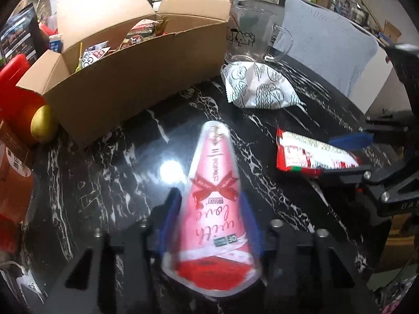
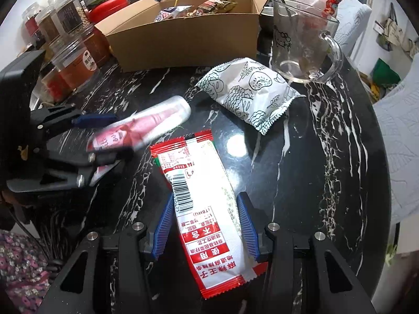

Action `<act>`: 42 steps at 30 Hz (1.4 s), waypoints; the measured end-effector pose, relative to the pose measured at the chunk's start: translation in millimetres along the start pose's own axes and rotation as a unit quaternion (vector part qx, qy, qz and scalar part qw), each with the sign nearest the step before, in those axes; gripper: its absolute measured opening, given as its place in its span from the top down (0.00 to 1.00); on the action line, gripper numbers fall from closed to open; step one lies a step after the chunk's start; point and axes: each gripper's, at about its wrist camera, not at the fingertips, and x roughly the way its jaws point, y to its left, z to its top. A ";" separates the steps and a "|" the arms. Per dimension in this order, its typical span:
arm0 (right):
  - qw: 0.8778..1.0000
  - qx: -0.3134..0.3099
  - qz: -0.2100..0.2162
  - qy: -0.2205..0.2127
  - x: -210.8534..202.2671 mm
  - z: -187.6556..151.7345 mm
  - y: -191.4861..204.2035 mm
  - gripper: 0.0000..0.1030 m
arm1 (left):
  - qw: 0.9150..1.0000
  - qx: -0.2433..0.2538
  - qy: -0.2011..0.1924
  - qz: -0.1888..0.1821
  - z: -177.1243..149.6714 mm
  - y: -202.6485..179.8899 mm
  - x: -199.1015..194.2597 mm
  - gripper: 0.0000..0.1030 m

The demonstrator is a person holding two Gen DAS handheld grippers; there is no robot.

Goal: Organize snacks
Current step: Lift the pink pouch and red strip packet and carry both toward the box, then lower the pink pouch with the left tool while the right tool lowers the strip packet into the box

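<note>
Left gripper (image 1: pixel 209 225) clenched on pink packet (image 1: pixel 213 209), long axis along fingers, raised over bench (image 1: pixel 104 183). Right gripper (image 2: pixel 205 225) released, straddling red-white packet (image 2: pixel 207 209) lying lengthwise on bench.

We saw a pink-red snack pack (image 1: pixel 213 209), red-white sachet (image 2: pixel 207 209), white doodle-print bag (image 2: pixel 247 91), brown box (image 1: pixel 136 78), black white-veined table (image 2: pixel 327 144).

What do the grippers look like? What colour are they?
Both look alike. The left gripper and the right gripper have black angular frames with cut-out slots, round silver bolts, and blue ribbed pads on their fingers. No cables or sleeves show.
</note>
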 end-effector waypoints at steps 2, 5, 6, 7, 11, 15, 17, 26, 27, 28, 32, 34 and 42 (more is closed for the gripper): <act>1.000 -0.001 -0.001 0.000 0.4 0.2 0.2 0.54 | 1.000 -0.004 -0.001 -0.007 0.4 1.8 -2.1 0.61; 1.000 0.002 -0.007 -0.007 -0.1 -1.5 1.4 0.54 | 1.000 0.000 -0.012 -0.012 0.5 2.5 -11.3 0.65; 1.000 0.006 -0.008 -0.010 -0.6 -2.0 1.4 0.54 | 1.000 -0.001 -0.016 -0.013 0.1 2.3 -13.9 0.65; 1.000 0.009 -0.009 -0.013 -1.1 -2.5 1.3 0.55 | 1.000 -0.004 -0.017 -0.017 -0.4 2.5 -16.0 0.65; 0.999 0.026 -0.002 -0.023 -4.6 -4.7 2.3 0.55 | 0.999 -0.021 -0.022 -0.025 -1.3 4.4 -20.4 0.65; 0.999 0.031 0.007 -0.035 -11.9 -6.8 9.3 0.55 | 0.999 -0.035 -0.029 -0.030 -4.5 7.9 -30.2 0.65; 0.999 0.034 0.011 -0.039 -14.3 -6.8 13.2 0.55 | 0.998 -0.037 -0.037 -0.022 -5.5 8.3 -38.1 0.65; 0.996 0.043 0.026 -0.068 -27.8 1.6 27.9 0.55 | 0.995 -0.047 -0.083 0.000 0.6 17.2 -74.2 0.65; 0.996 0.040 0.027 -0.075 -31.2 4.9 30.6 0.55 | 0.995 -0.048 -0.088 0.001 0.6 18.7 -79.2 0.65; 0.996 0.039 0.028 -0.079 -33.3 6.7 31.1 0.55 | 0.994 -0.048 -0.094 0.003 2.0 20.0 -84.1 0.65; 0.994 0.025 0.030 -0.106 -46.3 21.3 39.4 0.55 | 0.991 -0.054 -0.121 0.009 11.4 26.8 -103.3 0.65; 0.991 0.022 0.033 -0.126 -54.4 29.8 43.3 0.55 | 0.989 -0.052 -0.138 0.018 17.7 29.9 -114.1 0.65; 0.982 0.011 0.034 -0.187 -83.7 60.2 47.1 0.55 | 0.981 -0.045 -0.187 0.037 45.3 38.0 -141.4 0.65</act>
